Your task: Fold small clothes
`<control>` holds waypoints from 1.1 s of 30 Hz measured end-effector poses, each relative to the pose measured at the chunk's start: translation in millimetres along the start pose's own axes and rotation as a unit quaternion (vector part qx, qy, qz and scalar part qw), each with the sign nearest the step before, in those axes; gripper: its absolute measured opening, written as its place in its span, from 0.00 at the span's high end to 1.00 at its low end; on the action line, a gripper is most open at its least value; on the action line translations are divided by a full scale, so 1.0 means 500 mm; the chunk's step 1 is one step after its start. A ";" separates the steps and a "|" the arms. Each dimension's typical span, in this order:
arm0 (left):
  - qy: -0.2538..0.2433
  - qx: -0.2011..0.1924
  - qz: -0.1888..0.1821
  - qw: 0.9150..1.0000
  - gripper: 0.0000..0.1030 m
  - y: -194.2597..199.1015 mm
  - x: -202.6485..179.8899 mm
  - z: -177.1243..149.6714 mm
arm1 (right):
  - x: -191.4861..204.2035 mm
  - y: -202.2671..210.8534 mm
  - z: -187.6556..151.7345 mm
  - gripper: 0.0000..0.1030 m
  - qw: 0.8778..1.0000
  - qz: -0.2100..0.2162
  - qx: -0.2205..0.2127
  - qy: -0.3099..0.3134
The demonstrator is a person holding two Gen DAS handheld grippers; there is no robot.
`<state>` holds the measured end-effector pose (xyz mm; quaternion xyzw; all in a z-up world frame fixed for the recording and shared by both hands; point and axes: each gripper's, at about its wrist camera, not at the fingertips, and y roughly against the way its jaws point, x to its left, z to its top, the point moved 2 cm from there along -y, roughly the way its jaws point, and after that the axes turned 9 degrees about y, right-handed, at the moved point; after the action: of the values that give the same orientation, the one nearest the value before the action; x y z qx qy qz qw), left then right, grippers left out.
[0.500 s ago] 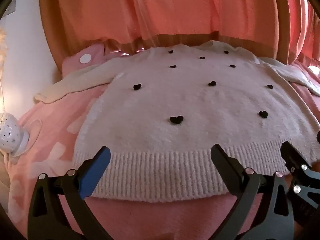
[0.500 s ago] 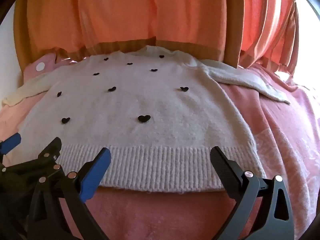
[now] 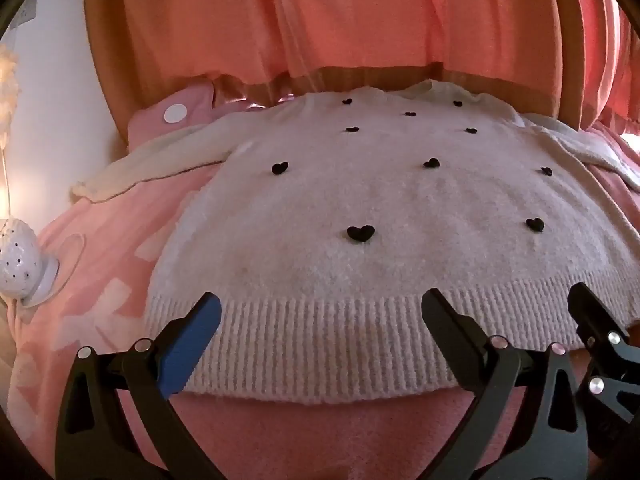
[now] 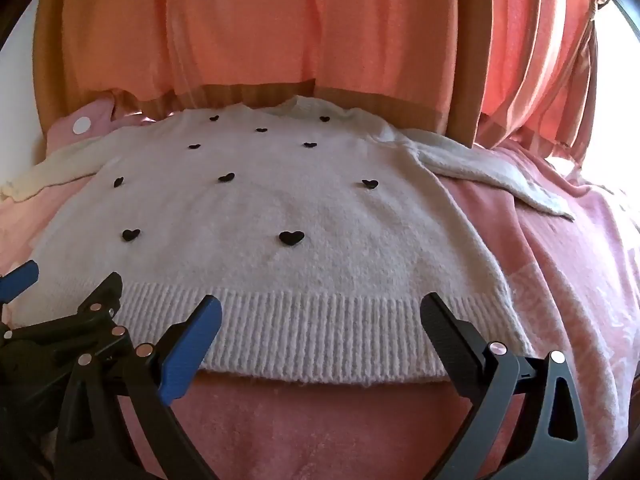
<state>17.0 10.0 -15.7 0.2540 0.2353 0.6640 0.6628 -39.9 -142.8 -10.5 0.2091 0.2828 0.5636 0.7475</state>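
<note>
Sweater: cream-white knit, scattered small black hearts, ribbed near hem. Blanket beneath: pink, paler pink pattern. Curtain far: orange-coral. Pillow far left: pink, white dot. Lamp left: white, dark specks. Gripper fingers: black, one blue pad.

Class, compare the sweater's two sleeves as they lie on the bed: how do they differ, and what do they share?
The left sleeve runs out toward the pink pillow and wall; the right sleeve runs toward the bright window side. The left sleeve's cuff end looks curled and rumpled; the right sleeve's lies flatter. Both are cream, unfolded, spread outward from the sweater.
</note>
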 end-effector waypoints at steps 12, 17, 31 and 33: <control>0.006 0.000 0.000 1.000 0.06 -0.008 -0.005 -0.006 | -0.006 -0.002 0.000 0.05 1.000 0.005 0.009 -0.012; 0.005 -0.003 0.001 1.000 0.06 -0.008 -0.008 -0.009 | -0.010 -0.003 -0.002 0.05 1.000 0.005 0.012 -0.014; 0.006 -0.003 0.001 1.000 0.06 -0.008 -0.007 -0.009 | -0.009 -0.004 -0.005 0.05 1.000 0.003 0.012 -0.014; 0.006 -0.003 0.001 1.000 0.06 -0.008 -0.007 -0.009 | -0.008 -0.004 -0.005 0.05 1.000 0.003 0.013 -0.014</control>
<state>17.3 6.6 -21.9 0.2481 0.2370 0.6669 0.6615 -40.7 -147.1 -12.8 0.2279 0.2788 0.5593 0.7467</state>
